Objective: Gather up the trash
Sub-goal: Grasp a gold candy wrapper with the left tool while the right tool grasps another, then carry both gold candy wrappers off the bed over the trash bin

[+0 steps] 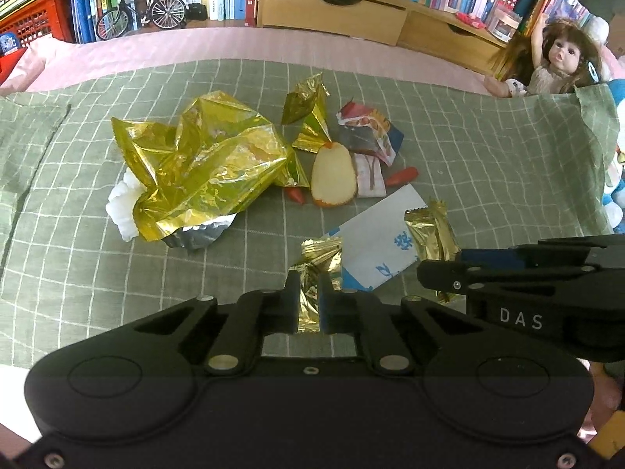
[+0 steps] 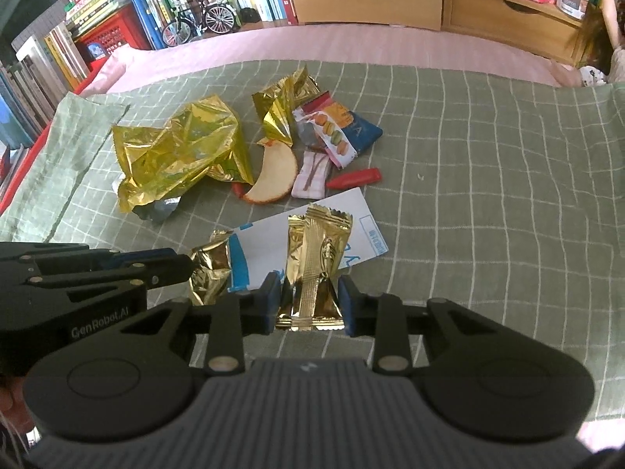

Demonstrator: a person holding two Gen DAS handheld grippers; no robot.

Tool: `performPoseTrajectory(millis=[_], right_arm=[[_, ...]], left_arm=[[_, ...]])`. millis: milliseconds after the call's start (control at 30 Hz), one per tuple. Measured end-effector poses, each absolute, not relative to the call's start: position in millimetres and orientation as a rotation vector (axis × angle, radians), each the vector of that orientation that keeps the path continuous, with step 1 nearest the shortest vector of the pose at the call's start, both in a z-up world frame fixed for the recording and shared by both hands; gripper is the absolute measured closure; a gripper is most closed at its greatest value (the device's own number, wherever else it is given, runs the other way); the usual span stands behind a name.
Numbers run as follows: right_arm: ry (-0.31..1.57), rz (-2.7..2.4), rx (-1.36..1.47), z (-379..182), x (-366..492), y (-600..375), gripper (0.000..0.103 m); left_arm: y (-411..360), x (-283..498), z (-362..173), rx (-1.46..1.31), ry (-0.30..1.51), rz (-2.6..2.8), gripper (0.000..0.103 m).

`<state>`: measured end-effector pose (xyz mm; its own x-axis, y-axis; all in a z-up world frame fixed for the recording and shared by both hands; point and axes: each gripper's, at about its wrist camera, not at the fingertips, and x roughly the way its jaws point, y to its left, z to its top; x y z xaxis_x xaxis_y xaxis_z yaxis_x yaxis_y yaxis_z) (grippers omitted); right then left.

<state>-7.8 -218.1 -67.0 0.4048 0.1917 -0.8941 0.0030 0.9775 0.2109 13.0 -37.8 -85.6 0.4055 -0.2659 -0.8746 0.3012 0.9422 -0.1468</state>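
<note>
Both hand-held grippers are clenched on gold foil wrappers low over the green checked bedspread (image 2: 468, 156), by a white envelope (image 2: 273, 242). Left hand-held gripper (image 1: 310, 293) pinches a crumpled wrapper (image 1: 318, 258); right hand-held gripper (image 2: 308, 301) squeezes a flatter sachet (image 2: 316, 258). Foil: v. light, crinkly, slippery; grip mid-body, not edges. No bin or bag in view. Wooden drawers (image 2: 367, 0) at back are closed, contents unknown.

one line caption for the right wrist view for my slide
Right gripper shut on a gold snack packet over the green checked cloth, more wrappers beyond.
</note>
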Motion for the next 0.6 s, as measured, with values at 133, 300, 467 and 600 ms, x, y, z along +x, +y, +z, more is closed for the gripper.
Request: performPoseTrajectory(millis=[133, 300, 467, 600], right_arm=[[1.145, 0.108, 0.194, -64.9, -13.3, -217.5, 0.067], [1.145, 0.094, 0.196, -64.7, -21.3, -219.3, 0.067], [1.149, 0.080, 0.194, -66.3, -28.0, -225.4, 0.067], [1.145, 0.067, 0.202, -66.2, -29.9, -232.6, 0.067]], left_arm=[[-36.0, 7.2, -84.0, 0.045, 1.069, -0.356, 0.076], [-43.5, 6.0, -89.9, 0.063, 1.058, -0.385, 0.059], [-53.5, 16.6, -104.5, 0.065, 1.085, -0.352, 0.055], [-55.6, 26.3, -116.5, 0.011, 1.117, -0.314, 0.056]])
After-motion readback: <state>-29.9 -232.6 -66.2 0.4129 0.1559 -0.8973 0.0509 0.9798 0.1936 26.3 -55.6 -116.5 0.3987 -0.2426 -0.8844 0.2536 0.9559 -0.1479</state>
